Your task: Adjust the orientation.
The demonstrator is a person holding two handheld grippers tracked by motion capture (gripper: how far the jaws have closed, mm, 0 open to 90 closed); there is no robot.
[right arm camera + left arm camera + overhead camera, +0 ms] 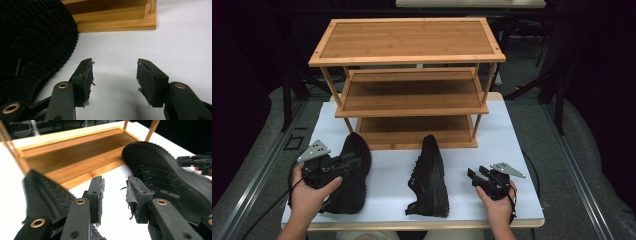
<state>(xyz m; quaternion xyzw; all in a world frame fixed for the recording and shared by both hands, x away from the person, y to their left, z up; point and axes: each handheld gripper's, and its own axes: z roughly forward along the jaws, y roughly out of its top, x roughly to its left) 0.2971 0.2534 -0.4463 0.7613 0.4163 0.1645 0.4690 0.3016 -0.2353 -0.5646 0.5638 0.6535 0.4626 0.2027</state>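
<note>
Two black shoes lie on the white table in front of a bamboo rack (412, 95). My left gripper (355, 161) is open and hovers over the left shoe (348, 192), pointing right toward the right shoe (430, 180). In the left gripper view the open left gripper (115, 192) holds nothing, with the left shoe (40, 195) under its left jaw and the right shoe (172, 180) beyond. My right gripper (474, 176) stands open just right of the right shoe. In the right gripper view the right gripper (113, 75) is empty over bare table, the shoe's ribbed side (32, 37) at left.
The three-shelf rack stands at the back of the table, its shelves bare; its bottom shelf (70, 157) and front corner (150, 22) are close behind the shoes. The white table (387, 175) has bare surface between the shoes. Dark floor and metal rails surround the table.
</note>
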